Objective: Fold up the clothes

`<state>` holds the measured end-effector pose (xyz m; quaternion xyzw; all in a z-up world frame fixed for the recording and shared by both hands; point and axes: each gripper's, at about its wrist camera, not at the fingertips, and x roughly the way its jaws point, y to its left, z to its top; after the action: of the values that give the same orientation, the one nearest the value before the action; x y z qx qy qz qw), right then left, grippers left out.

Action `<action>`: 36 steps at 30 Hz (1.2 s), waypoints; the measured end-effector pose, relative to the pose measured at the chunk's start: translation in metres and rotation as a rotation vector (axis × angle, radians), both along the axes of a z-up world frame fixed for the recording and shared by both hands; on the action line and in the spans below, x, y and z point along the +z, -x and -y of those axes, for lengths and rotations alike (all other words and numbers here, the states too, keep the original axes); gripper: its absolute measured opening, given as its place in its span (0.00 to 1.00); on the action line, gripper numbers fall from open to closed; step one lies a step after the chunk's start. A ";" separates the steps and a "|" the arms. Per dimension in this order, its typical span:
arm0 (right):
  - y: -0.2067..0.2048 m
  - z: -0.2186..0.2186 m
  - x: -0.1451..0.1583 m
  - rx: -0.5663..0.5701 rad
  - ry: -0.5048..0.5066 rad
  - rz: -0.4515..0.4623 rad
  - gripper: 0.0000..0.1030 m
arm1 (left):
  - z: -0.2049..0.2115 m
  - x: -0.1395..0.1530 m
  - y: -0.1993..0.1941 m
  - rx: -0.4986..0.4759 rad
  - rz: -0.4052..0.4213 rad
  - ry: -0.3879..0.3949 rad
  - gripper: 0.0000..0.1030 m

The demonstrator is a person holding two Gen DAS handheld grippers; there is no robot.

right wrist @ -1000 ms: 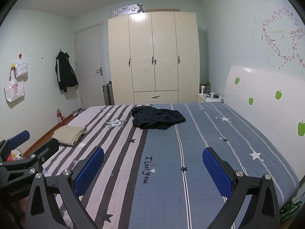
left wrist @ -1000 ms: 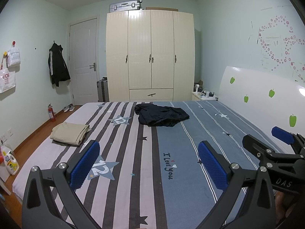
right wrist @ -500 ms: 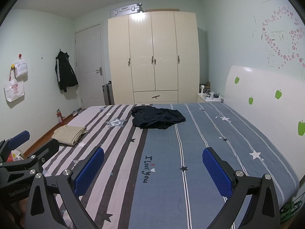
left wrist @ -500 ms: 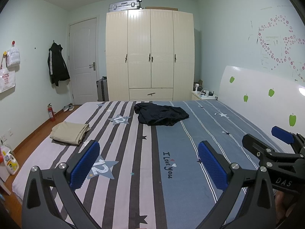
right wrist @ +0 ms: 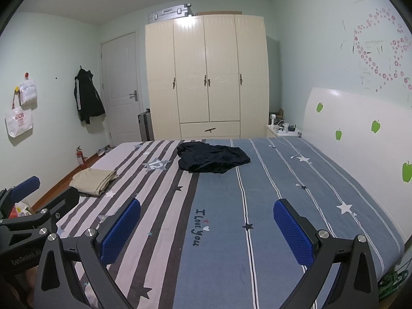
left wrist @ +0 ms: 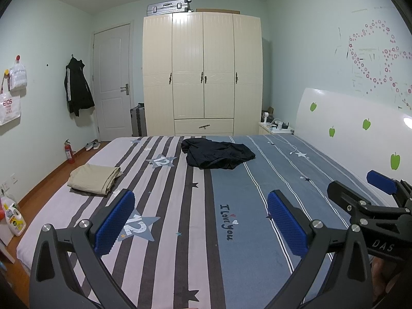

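Observation:
A crumpled dark garment [left wrist: 217, 154] lies at the far middle of the striped bed [left wrist: 180, 231]; it also shows in the right wrist view [right wrist: 212, 158]. A folded beige garment [left wrist: 95, 179] rests near the bed's left edge, also seen in the right wrist view [right wrist: 94, 181]. My left gripper [left wrist: 200, 221] is open and empty, held above the near part of the bed. My right gripper [right wrist: 207, 228] is open and empty beside it, to the right. Both are well short of the dark garment.
A cream wardrobe [left wrist: 202, 77] stands past the bed's far end. A white headboard [left wrist: 360, 141] runs along the right. A nightstand [left wrist: 274, 128] sits at the far right corner. A fire extinguisher [left wrist: 69, 152], a bottle [left wrist: 14, 216] and wood floor lie left.
Both views have shifted very slightly; the grippers stay open and the clothes have not moved.

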<state>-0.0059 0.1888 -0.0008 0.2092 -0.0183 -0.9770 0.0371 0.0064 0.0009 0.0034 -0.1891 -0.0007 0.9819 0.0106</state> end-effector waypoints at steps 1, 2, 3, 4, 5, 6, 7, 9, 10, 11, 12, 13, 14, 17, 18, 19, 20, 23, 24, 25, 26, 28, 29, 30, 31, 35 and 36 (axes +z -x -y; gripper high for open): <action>0.000 0.000 0.000 0.000 0.000 0.000 0.99 | 0.000 0.001 0.000 -0.001 0.000 0.000 0.99; 0.000 0.000 0.000 0.000 0.001 0.000 0.99 | 0.000 0.001 0.000 -0.001 0.000 0.001 0.99; 0.001 -0.001 0.001 0.000 0.001 0.001 0.99 | 0.000 0.000 0.000 0.001 0.000 0.002 0.99; 0.000 -0.001 0.000 0.000 0.002 0.000 0.99 | 0.000 0.000 0.000 0.000 0.000 0.002 0.99; 0.000 -0.001 0.000 0.000 0.002 0.000 0.99 | 0.000 -0.001 0.001 -0.001 0.001 0.002 0.99; -0.001 0.000 -0.001 -0.001 0.002 0.000 0.99 | -0.001 -0.001 0.001 0.000 0.001 0.003 0.99; -0.001 0.001 -0.002 -0.002 0.001 -0.001 0.99 | 0.000 -0.001 0.001 0.000 0.002 0.002 0.99; -0.001 0.001 -0.002 -0.001 0.001 0.001 0.99 | 0.000 -0.002 0.002 0.000 0.003 0.001 0.99; -0.001 0.001 -0.002 -0.001 0.002 0.001 0.99 | 0.000 -0.002 0.002 0.000 0.003 0.001 0.99; 0.000 0.001 -0.002 -0.001 0.002 0.001 0.99 | 0.000 -0.003 0.003 0.001 0.004 0.002 0.99; 0.000 0.001 -0.002 0.000 0.002 0.001 0.99 | 0.000 -0.003 0.004 0.001 0.004 0.002 0.99; 0.000 0.001 -0.002 0.000 0.002 0.002 0.99 | 0.000 -0.004 0.005 0.001 0.005 0.002 0.99; 0.001 0.001 -0.003 0.000 0.002 0.003 0.99 | 0.000 -0.005 0.006 0.002 0.006 0.002 0.99; 0.005 0.002 -0.005 0.000 0.001 0.009 0.99 | 0.002 -0.008 0.009 0.002 0.010 0.000 0.99; 0.006 0.002 -0.006 0.001 0.000 0.009 0.99 | 0.002 -0.010 0.011 0.003 0.011 0.001 0.99; 0.007 0.003 -0.007 0.001 -0.001 0.010 0.99 | 0.003 -0.012 0.013 0.004 0.013 0.002 0.99; 0.010 0.002 -0.009 0.000 -0.002 0.011 0.99 | 0.004 -0.016 0.015 0.004 0.012 0.005 0.99; 0.018 0.001 -0.019 -0.002 0.006 0.015 0.99 | 0.007 -0.036 0.027 -0.001 0.003 0.009 0.99; 0.022 0.000 -0.025 -0.006 0.019 0.025 0.99 | 0.009 -0.044 0.032 -0.003 -0.001 0.010 0.99; 0.029 -0.001 -0.036 -0.001 0.031 0.034 0.99 | 0.010 -0.051 0.035 -0.012 -0.002 0.006 0.99; 0.037 -0.002 -0.047 0.006 0.043 0.041 0.99 | 0.012 -0.065 0.044 -0.020 -0.003 -0.003 0.99; 0.051 -0.005 -0.068 0.009 0.061 0.060 0.99 | 0.017 -0.093 0.061 -0.034 -0.004 -0.020 0.99; 0.064 -0.007 -0.086 0.008 0.074 0.078 0.99 | 0.019 -0.107 0.070 -0.041 -0.005 -0.029 0.99; 0.076 -0.009 -0.104 0.007 0.087 0.096 0.99 | 0.022 -0.126 0.085 -0.057 0.000 -0.039 0.99; 0.092 -0.011 -0.127 -0.004 0.099 0.113 0.99 | 0.023 -0.144 0.100 -0.065 0.011 -0.045 0.99; 0.152 -0.019 -0.202 -0.042 0.120 0.164 0.99 | 0.031 -0.216 0.167 -0.083 0.099 -0.077 0.99; 0.169 -0.022 -0.222 -0.052 0.125 0.178 0.99 | 0.034 -0.235 0.191 -0.088 0.173 -0.099 0.99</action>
<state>-0.1750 0.2106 -0.2233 0.2918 -0.0879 -0.9522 0.0231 -0.1850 -0.0328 -0.2315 -0.2724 -0.0420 0.9592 0.0628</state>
